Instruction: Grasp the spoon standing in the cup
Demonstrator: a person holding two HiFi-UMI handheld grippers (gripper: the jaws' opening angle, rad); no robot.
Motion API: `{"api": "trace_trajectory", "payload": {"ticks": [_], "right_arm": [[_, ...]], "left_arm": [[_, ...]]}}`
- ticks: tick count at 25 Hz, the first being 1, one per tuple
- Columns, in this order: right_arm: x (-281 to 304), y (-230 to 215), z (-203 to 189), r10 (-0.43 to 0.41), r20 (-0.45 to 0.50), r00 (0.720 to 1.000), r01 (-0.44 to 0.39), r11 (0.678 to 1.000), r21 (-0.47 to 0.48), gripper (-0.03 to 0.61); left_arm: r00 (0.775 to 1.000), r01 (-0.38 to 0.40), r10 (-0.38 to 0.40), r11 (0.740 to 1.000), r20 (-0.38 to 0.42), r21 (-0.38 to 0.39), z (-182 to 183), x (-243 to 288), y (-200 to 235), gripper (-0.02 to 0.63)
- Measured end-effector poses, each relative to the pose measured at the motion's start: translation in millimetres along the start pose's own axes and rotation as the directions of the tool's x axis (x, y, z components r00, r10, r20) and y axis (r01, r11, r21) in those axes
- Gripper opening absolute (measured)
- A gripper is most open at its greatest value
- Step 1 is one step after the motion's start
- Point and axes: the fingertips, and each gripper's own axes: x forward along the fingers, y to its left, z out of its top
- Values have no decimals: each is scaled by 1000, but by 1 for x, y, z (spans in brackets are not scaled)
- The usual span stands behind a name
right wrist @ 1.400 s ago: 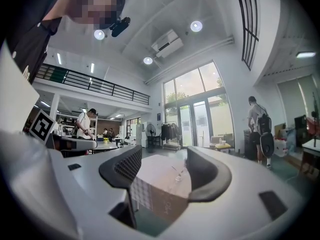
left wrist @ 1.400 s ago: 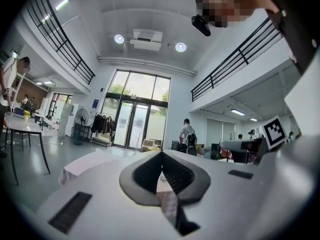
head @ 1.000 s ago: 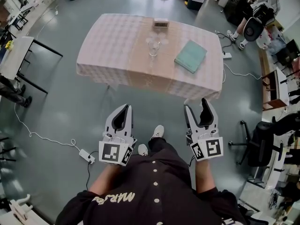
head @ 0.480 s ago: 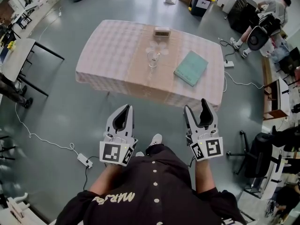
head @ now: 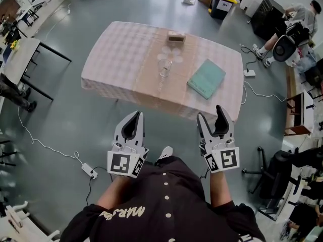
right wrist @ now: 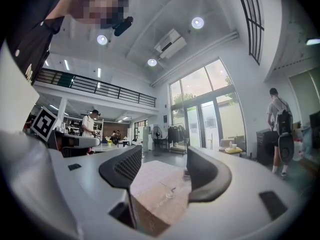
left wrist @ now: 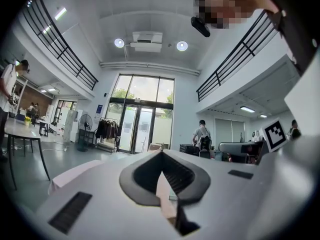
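Observation:
A clear glass cup (head: 164,67) stands near the middle of the table with the checked cloth (head: 116,59). The spoon in it is too thin to make out well. Both grippers hang over the floor, well short of the table's near edge. My left gripper (head: 137,115) has its tips together with nothing held; in the left gripper view (left wrist: 161,154) only a sliver of table shows past its pads. My right gripper (head: 210,114) is open and empty. In the right gripper view (right wrist: 164,156) the table and the tiny cup (right wrist: 171,190) show between its jaws.
A teal book (head: 206,78) lies right of the cup and a small box (head: 176,36) sits behind it. A power strip (head: 89,171) with a cable lies on the floor at left. A desk (head: 20,54) stands left; chairs and a seated person (head: 298,19) are right.
The table has come lower and nearer in the head view as the person walks toward it. Both grippers keep the same pose.

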Motion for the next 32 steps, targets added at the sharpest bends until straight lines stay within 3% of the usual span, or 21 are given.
{"api": "trace_trajectory", "payload": {"ticks": [13,32], "right_arm": [[32,-10,-8,39,-24,999,-39,999,19,267],[123,-10,-2,-48,-11,999,48,999,-2,265]], "left_arm": [[998,-52,52,999,-35,-11,-6,17,15,11],[1000,29,-29,999,-1,-17,14,92,88,11]]}}
